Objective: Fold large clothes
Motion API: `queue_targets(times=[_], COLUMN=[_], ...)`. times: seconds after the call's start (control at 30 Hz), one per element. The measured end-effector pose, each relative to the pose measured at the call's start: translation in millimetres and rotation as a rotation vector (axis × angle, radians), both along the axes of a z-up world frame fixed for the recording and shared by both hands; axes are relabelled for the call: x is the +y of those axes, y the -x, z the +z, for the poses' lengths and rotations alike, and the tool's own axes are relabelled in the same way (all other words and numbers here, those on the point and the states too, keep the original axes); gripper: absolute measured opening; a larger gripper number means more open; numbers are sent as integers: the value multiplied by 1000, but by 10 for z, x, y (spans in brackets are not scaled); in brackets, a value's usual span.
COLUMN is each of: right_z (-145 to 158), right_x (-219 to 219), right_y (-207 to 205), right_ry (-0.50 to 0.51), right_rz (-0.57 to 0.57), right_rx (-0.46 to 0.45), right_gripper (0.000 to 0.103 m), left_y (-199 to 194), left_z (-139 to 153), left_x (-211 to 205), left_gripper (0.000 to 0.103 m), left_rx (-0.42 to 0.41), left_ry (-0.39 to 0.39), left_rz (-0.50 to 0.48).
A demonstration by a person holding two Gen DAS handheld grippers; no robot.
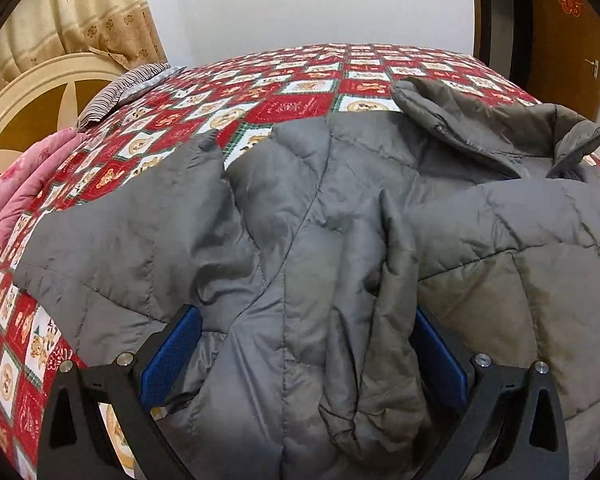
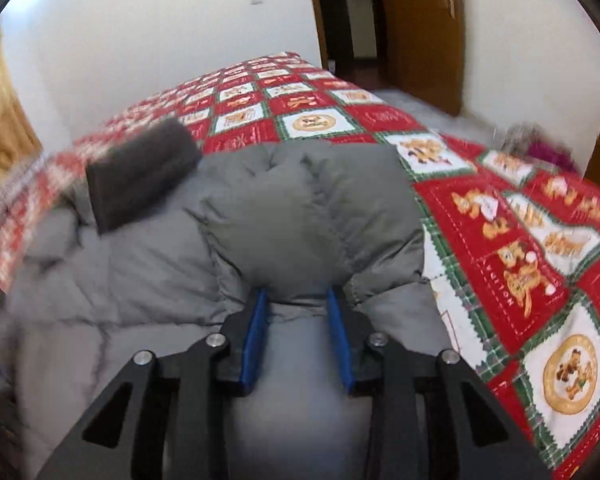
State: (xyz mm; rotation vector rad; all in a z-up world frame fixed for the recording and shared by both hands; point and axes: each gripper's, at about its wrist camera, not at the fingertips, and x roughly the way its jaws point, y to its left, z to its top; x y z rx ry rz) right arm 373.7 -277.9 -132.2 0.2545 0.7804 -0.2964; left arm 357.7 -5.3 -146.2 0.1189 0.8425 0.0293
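A grey puffer jacket (image 1: pixel 340 200) lies spread on a bed with a red patchwork quilt (image 1: pixel 300 80); its collar (image 1: pixel 480 128) points to the far right. My left gripper (image 1: pixel 305 310) stands wide at the jacket's near edge. A loose bunch of fabric lies between its blue pads (image 1: pixel 172 356), which do not squeeze it. In the right wrist view the jacket (image 2: pixel 140 260) fills the left half. My right gripper (image 2: pixel 297 291) is shut on a puffy fold that bulges out past its blue pads (image 2: pixel 256 340). A dark knit band (image 2: pixel 140 172) of the jacket lies beyond.
A striped pillow (image 1: pixel 124 88), a pink blanket (image 1: pixel 16 200) and a cream headboard (image 1: pixel 40 92) sit at the bed's left. Bare quilt (image 2: pixel 520 240) stretches right of the jacket. A wooden door (image 2: pixel 420 20) and white walls stand past the bed's far edge.
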Motion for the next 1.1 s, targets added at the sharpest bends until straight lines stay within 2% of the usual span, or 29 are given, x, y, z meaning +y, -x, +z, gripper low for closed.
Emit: queue_targets(times=[0.03, 0.13, 0.2, 0.27, 0.37, 0.4, 0.47, 0.5, 0.57, 0.67, 0.8, 0.83, 0.87, 0.97, 1.03, 1.07, 1.1], right_z=[11, -11, -14, -18, -23, -29, -32, -33, -32, -34, -36, -35, -35, -36, -37, -38, -38], right_x=[55, 146, 128, 80, 42, 45, 90, 92, 101, 96, 92, 96, 94, 102, 101, 101, 102], right_y=[-7, -45, -52, -34, -21, -25, -28, -35, -37, -33, -38, -32, -30, -26, -31, -32, -31], right_ry=[35, 109, 109, 74, 41, 41, 49, 55, 59, 58, 62, 63, 62, 62, 61, 61, 62], right_rz=[7, 10, 0, 10, 22, 23, 23, 23, 23, 23, 22, 22, 23, 22, 22, 22, 22], right_rx=[8, 39, 41, 25, 6, 9, 14, 16, 18, 17, 19, 20, 19, 19, 19, 19, 18], right_gripper=[46, 53, 62, 74, 86, 87, 89, 89, 89, 89, 89, 89, 89, 90, 90, 90, 90], left_y=[-18, -23, 47, 211, 457, 521, 555, 539, 484, 322, 39, 0, 3, 14, -24, -36, -69], left_z=[-10, -14, 52, 230, 529, 624, 717, 732, 677, 489, 124, 12, -23, -2, -30, -40, -49], left_x=[11, 37, 133, 368, 884, 1150, 1605, 1944, 2433, 2977, 3312, 3370, 3389, 3350, 3317, 3314, 3269], left_gripper=[102, 102, 102, 102, 102, 102, 102, 102, 102, 102, 102, 102, 102, 102, 101, 96, 80], left_rx=[5, 12, 7, -44, -156, -191, -225, -238, -236, -199, -67, -46, -46, -138, -141, -139, -140], left_ry=[7, 36, 99, 204, 321, 361, 384, 390, 409, 471, 584, 638, 653, 659, 651, 638, 600], left_rz=[1, 2, -7, 4, 95, 146, 274, 376, 544, 720, 801, 820, 837, 856, 843, 839, 825])
